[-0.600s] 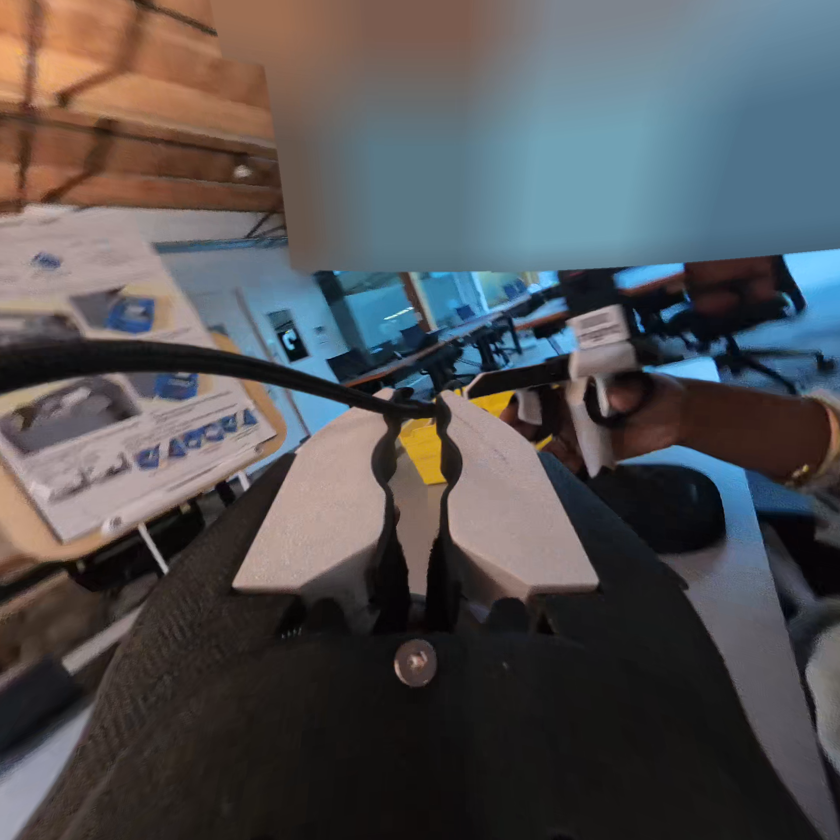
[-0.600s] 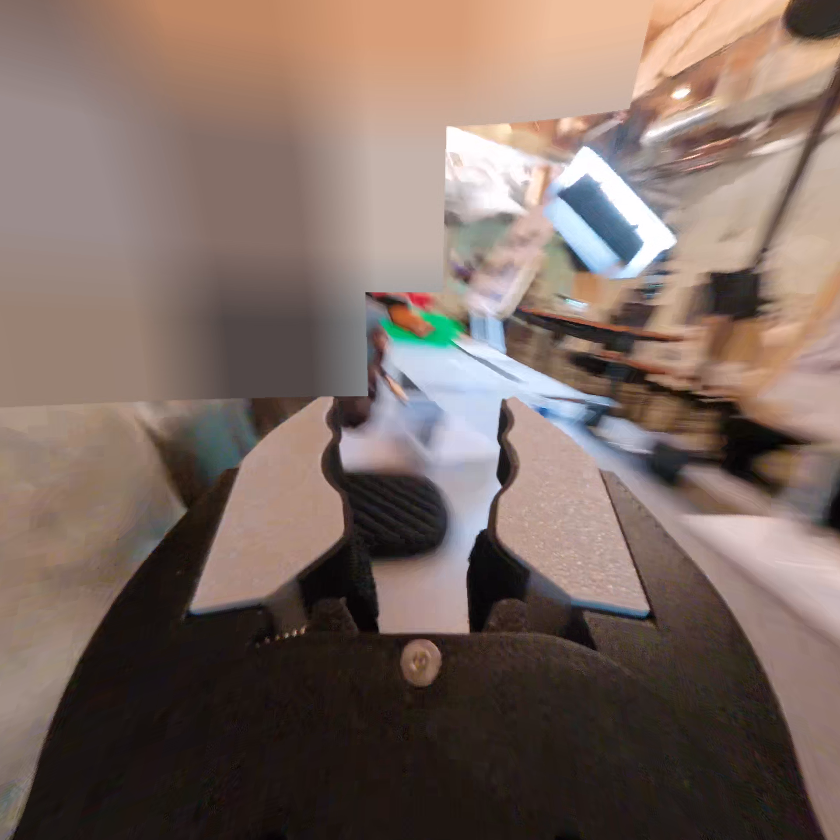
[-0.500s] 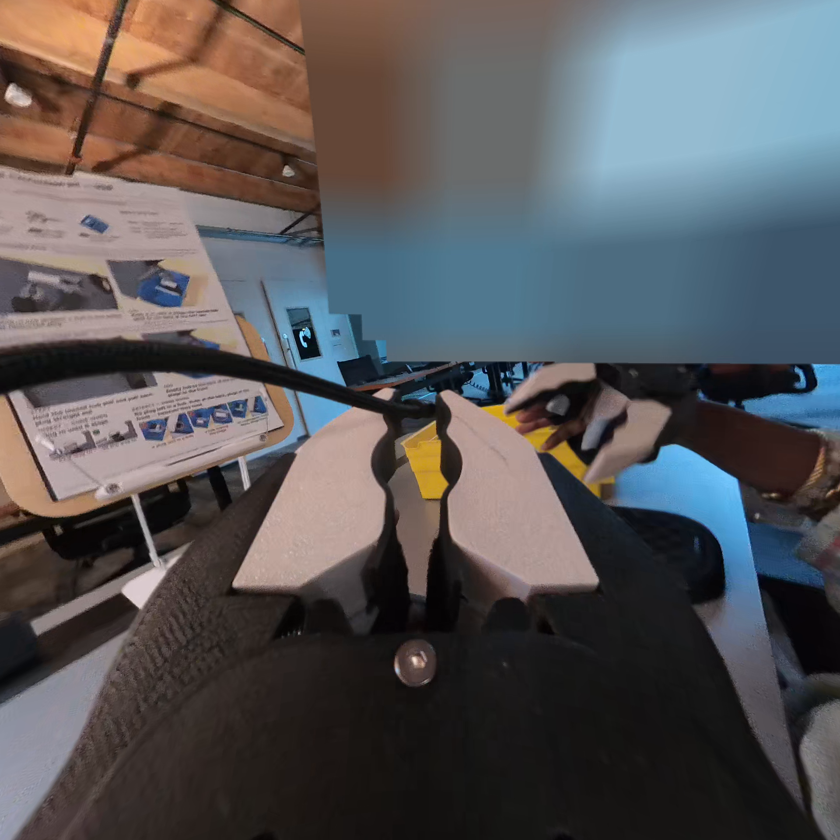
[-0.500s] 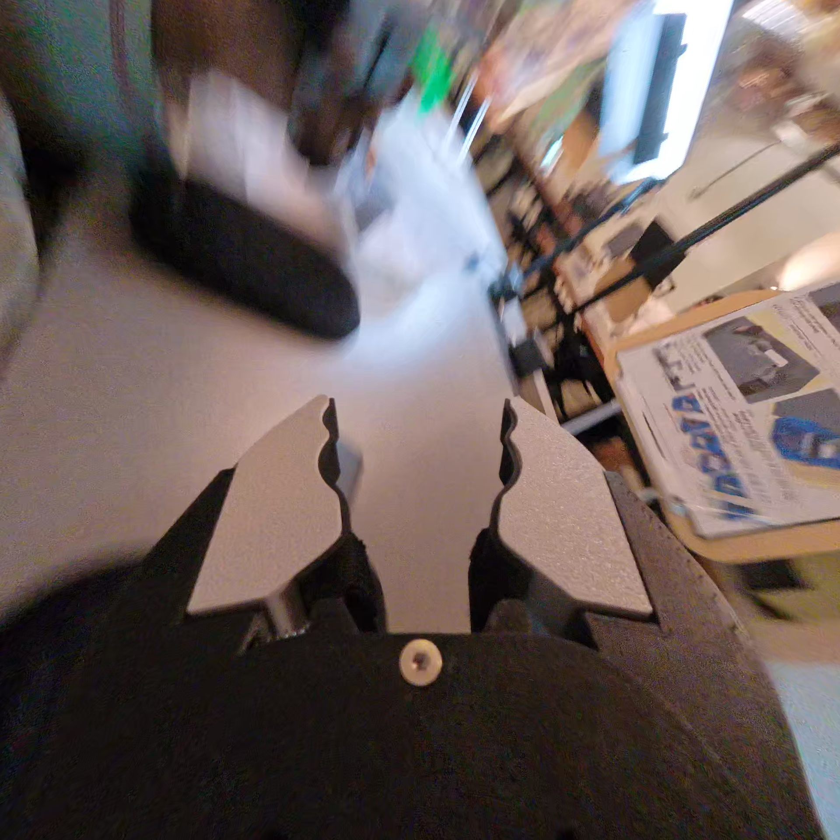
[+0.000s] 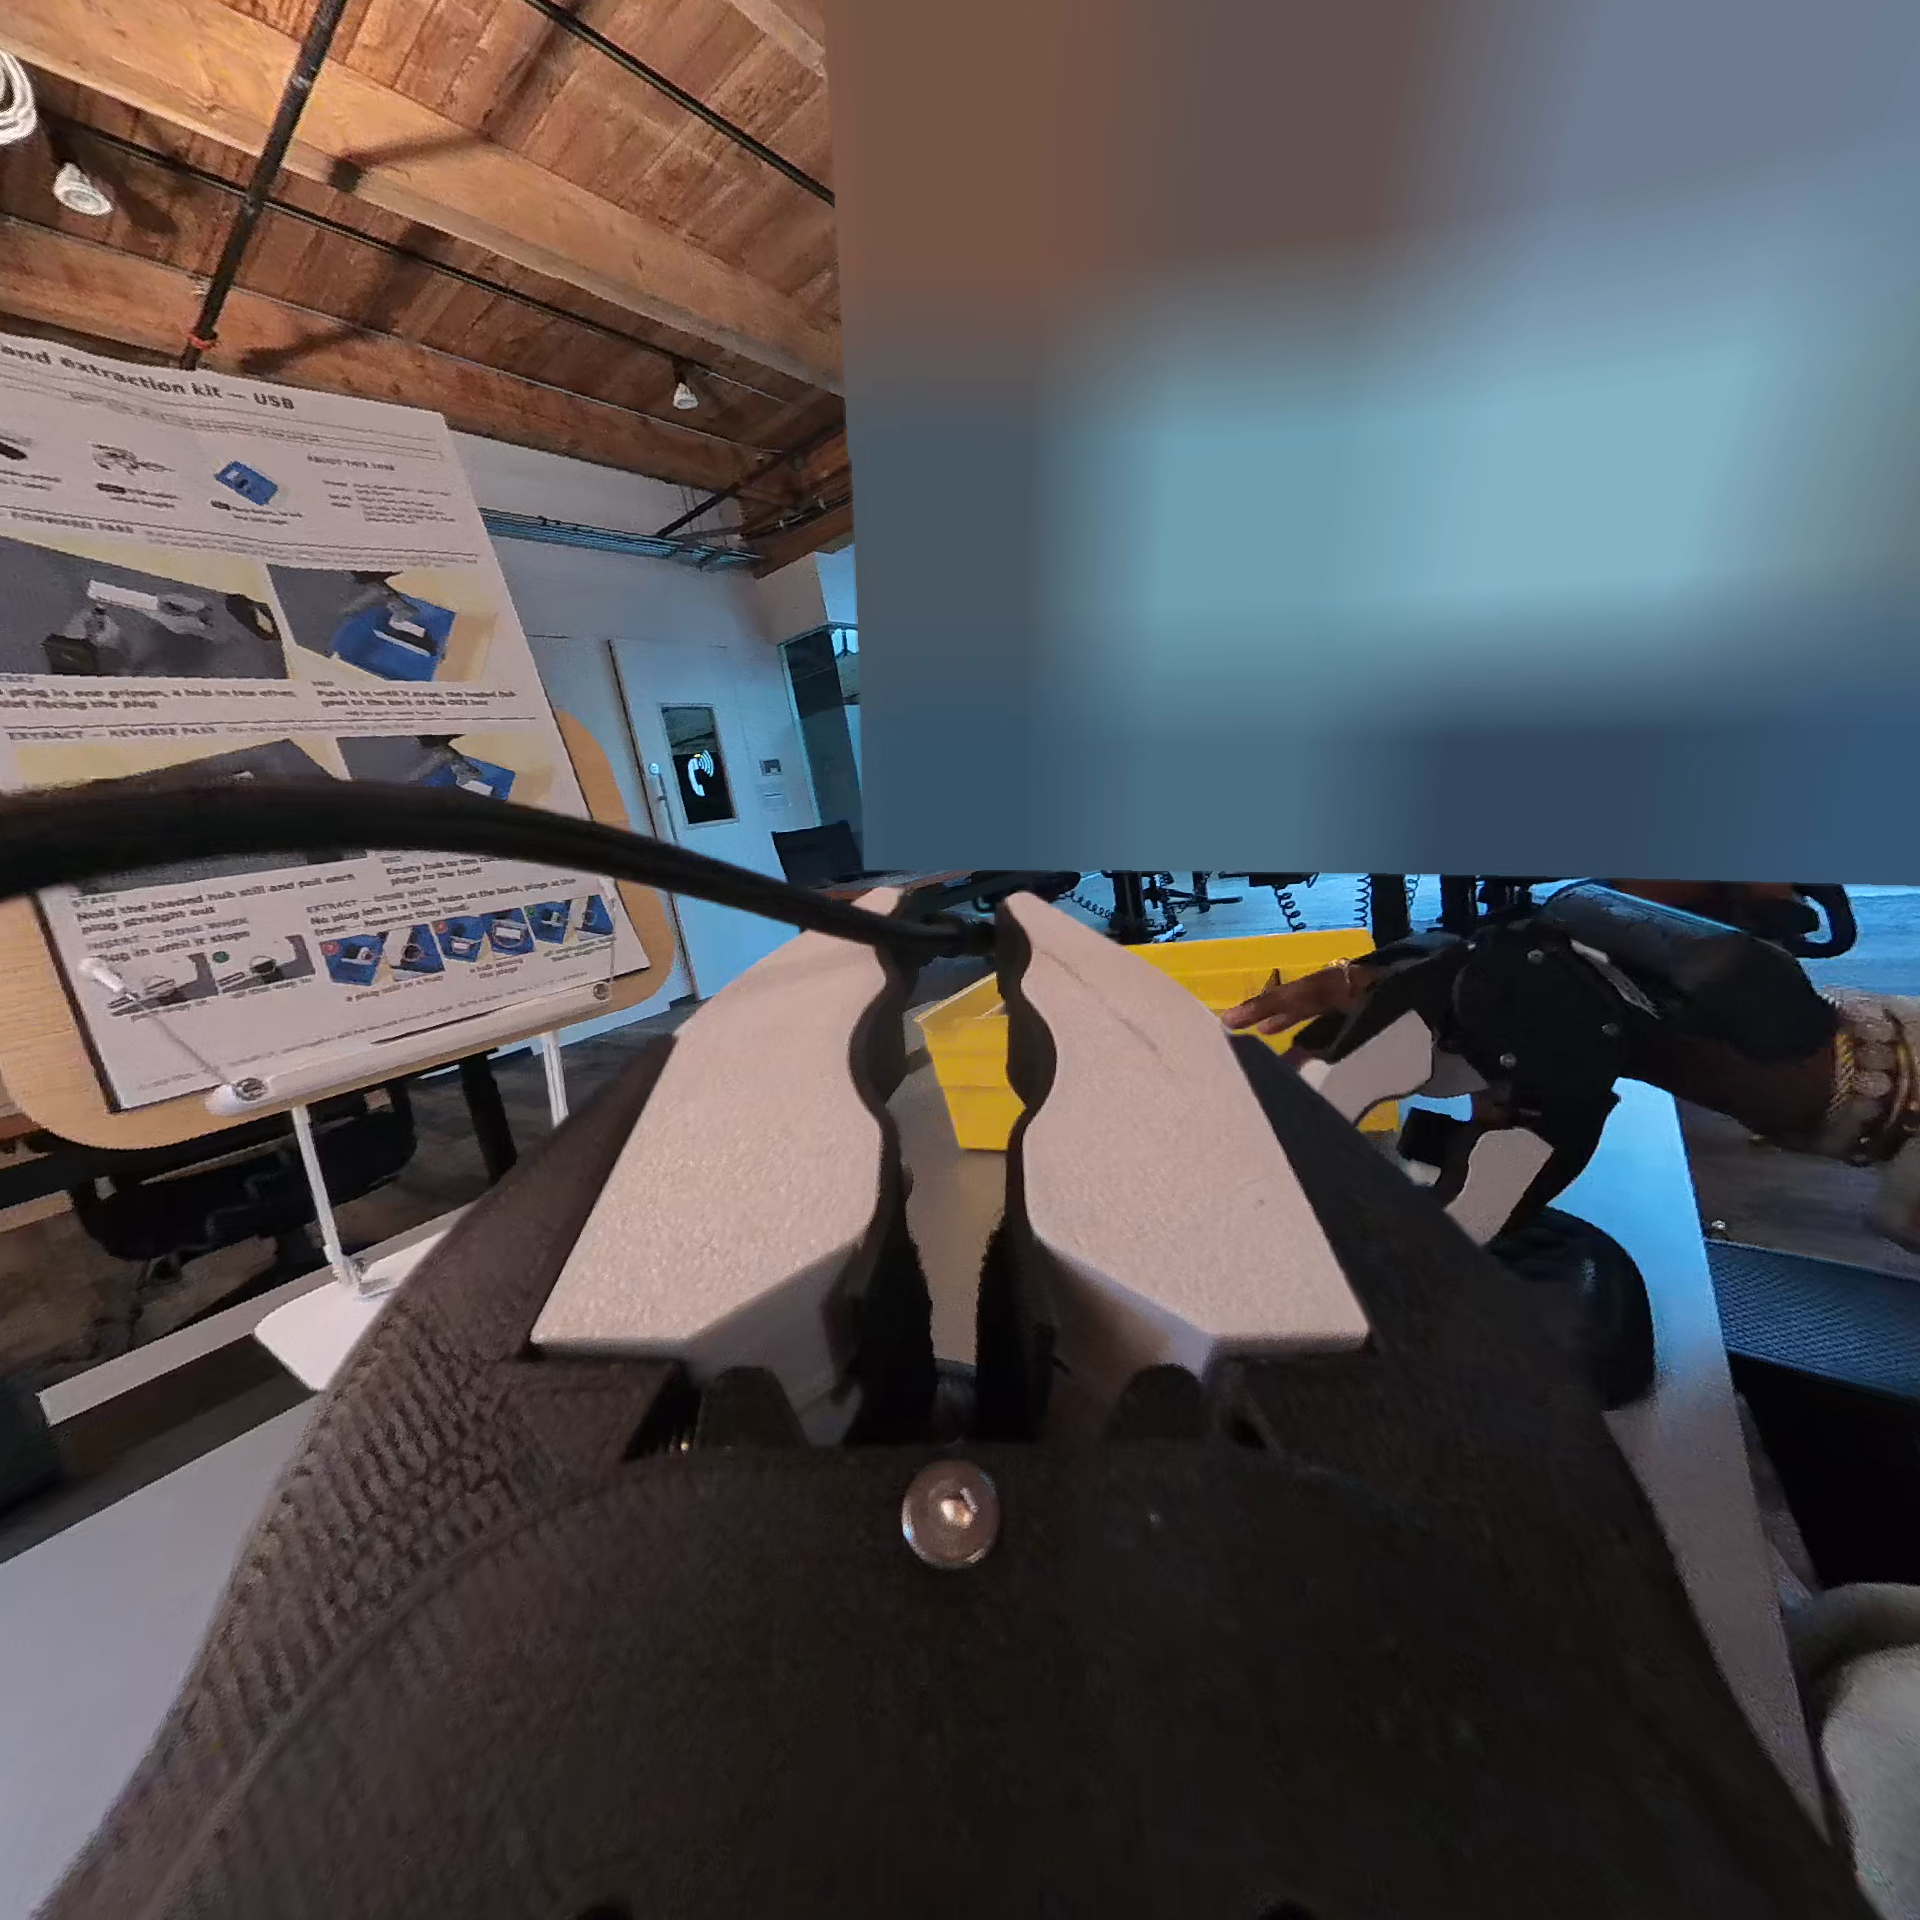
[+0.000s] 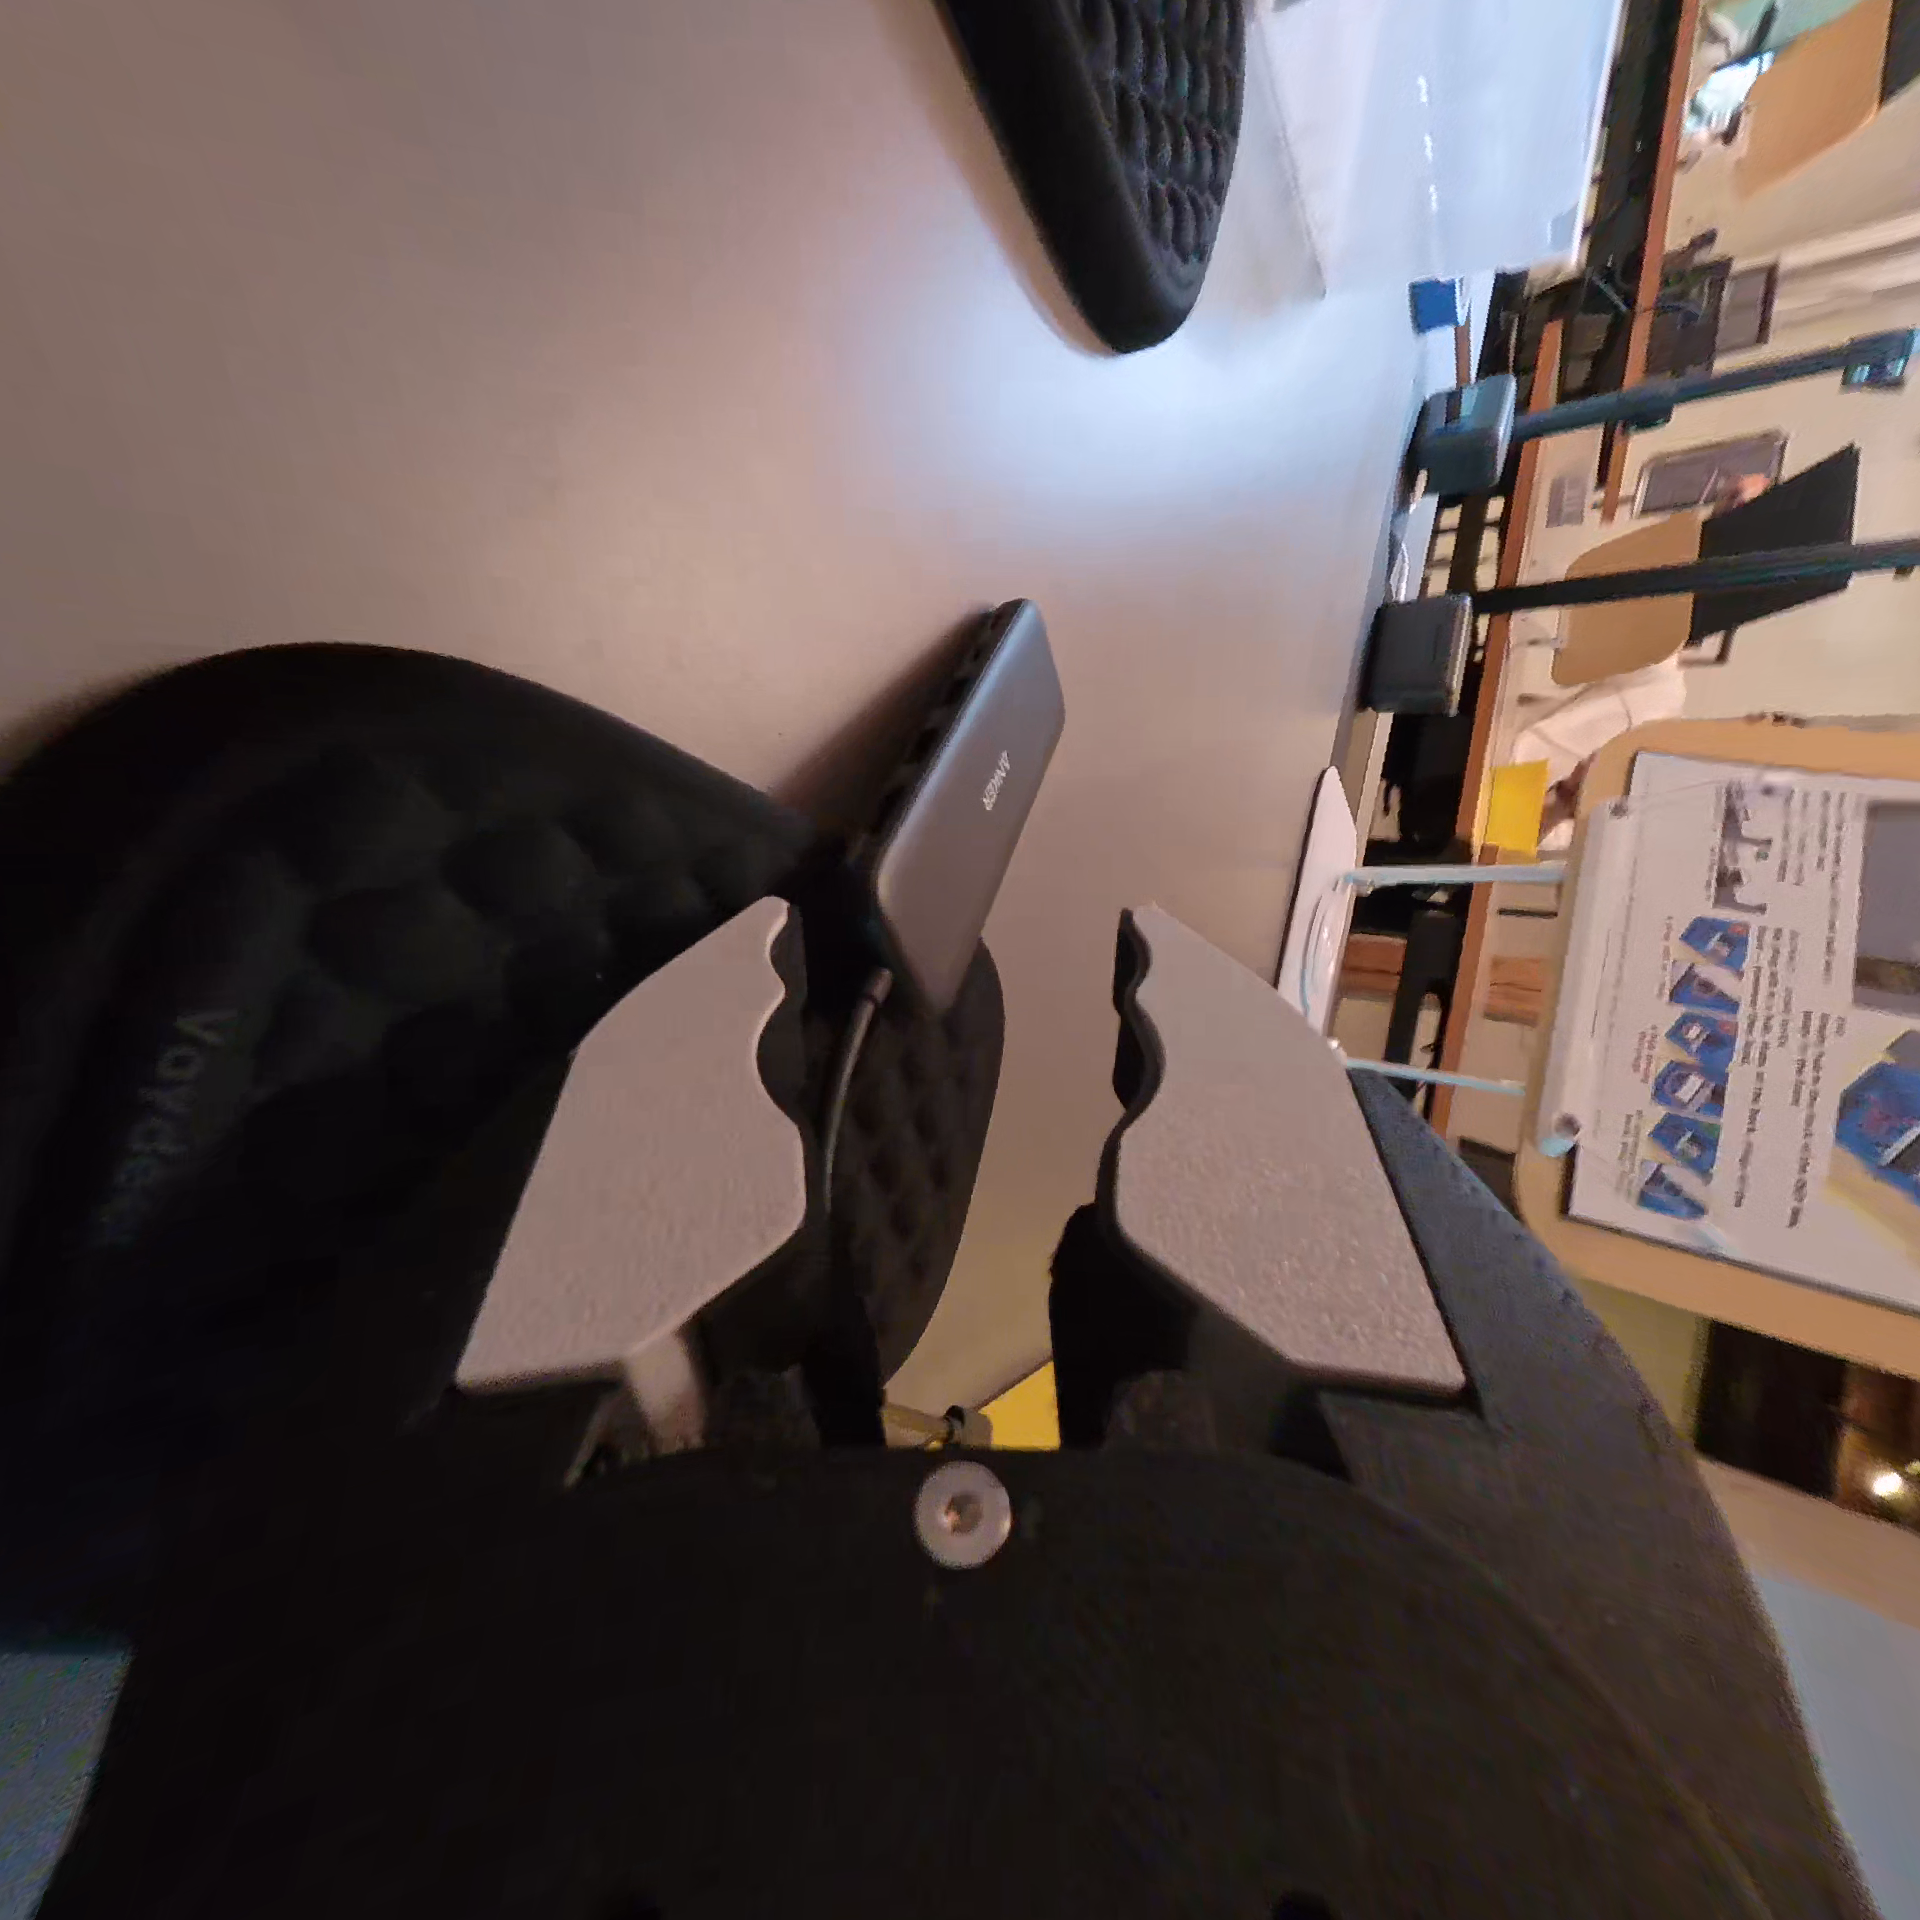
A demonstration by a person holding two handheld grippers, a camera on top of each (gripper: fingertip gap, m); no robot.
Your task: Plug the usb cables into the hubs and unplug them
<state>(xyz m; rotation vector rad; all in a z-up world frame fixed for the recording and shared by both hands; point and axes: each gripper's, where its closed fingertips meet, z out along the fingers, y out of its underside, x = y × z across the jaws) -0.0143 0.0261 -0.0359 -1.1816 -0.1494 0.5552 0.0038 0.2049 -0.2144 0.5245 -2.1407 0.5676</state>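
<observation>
My left gripper (image 5: pixel 948 925) is shut on a black braided usb cable (image 5: pixel 436 831) that arcs away to the left from the fingertips; its plug is hidden between the jaws. My right gripper (image 6: pixel 951 930) is open and empty, rolled on its side over the table. A grey hub (image 6: pixel 977 790) lies just ahead of its fingertips, one end resting on a black textured pad (image 6: pixel 312 883), with a thin cable (image 6: pixel 847 1049) leaving that end. The right gripper also shows in the left wrist view (image 5: pixel 1455 1122), open, low over the table at the right.
A yellow bin (image 5: pixel 1174 997) stands on the grey table (image 6: pixel 520 364) behind my left fingers. A second black pad (image 6: pixel 1132 156) lies farther off. An instruction board on a stand (image 5: pixel 281 748) is at the left; it also shows in the right wrist view (image 6: pixel 1766 1018). The grippers' ends are close to 25 cm from one another.
My right gripper has swung down and rolled sideways toward the table, and the grey hub now lies before its open jaws. The left gripper keeps hold of the cable and has tilted slightly.
</observation>
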